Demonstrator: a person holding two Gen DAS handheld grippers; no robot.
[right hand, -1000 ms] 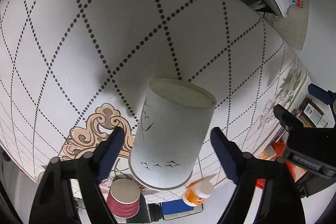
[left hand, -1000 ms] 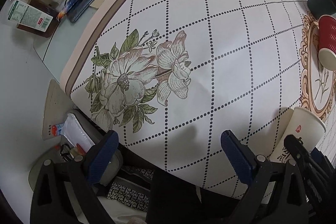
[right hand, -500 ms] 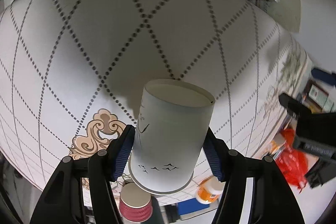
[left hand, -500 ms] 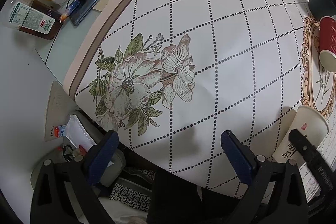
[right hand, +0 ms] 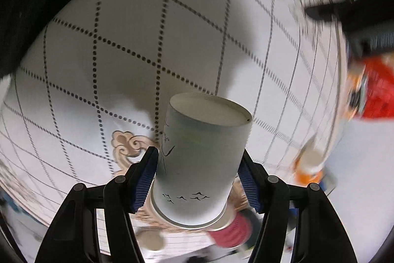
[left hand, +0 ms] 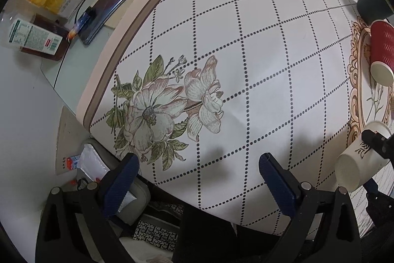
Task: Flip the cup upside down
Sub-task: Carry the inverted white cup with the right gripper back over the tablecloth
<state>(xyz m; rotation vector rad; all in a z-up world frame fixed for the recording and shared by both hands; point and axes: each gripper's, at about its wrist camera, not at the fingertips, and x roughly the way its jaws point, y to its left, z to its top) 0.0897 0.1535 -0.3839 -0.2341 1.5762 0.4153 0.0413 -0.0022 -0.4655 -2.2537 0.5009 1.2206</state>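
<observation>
The right gripper [right hand: 198,174] has its 2 blue-padded fingers [right hand: 145,179] pressed against opposite sides of the white paper cup [right hand: 199,159], pinching it low on the body near the wider rim — a sensible place to hold, since the rolled rim stiffens the wall there and the thin paper is less likely to buckle. In the right wrist view the cup's closed base points away from the camera toward the tablecloth [right hand: 123,53], and the left wrist view shows the same cup [left hand: 357,164] tilted with its base leading, apparently clear of the cloth, though contact cannot be ruled out. My reading is that the turn is under way and the mouth has yet to face down. The background blur in the right view fits a wrist in rotation. The left gripper [left hand: 197,179] hangs wide open and holds nothing, parked over the near edge of the table beside the printed flower [left hand: 162,112] — well apart from the cup, probably to keep out of the way. A red cup [left hand: 381,53] lies further along the cloth.
</observation>
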